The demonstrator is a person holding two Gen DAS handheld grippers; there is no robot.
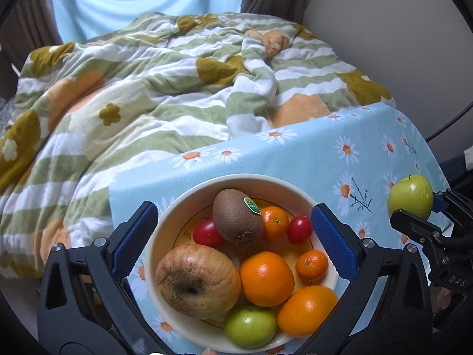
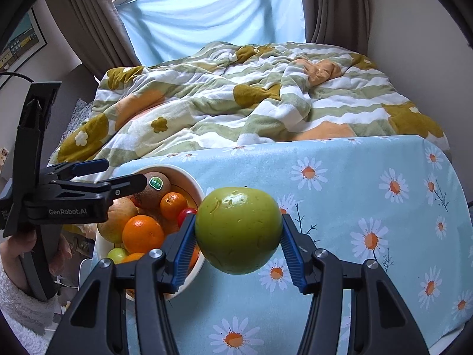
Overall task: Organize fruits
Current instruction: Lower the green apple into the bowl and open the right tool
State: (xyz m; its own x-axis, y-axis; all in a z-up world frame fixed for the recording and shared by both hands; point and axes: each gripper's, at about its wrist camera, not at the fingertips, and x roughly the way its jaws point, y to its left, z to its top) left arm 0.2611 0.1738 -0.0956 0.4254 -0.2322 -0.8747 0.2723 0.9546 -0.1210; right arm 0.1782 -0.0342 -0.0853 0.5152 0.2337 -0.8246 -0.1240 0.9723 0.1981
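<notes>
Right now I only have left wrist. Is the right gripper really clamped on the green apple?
Observer: Yes. In right wrist both blue pads of the right gripper press the apple, one on each side.
Operator: How close is my left gripper to the fruit?
Observer: From the side, the left gripper is open, and its nearer fingertip ends right by the kiwi, next to the sticker. I can't tell if it touches.
Operator: Apple skin okay?
Observer: Its top has shallow dents and scuffs. Your view is too small to show them.
</notes>
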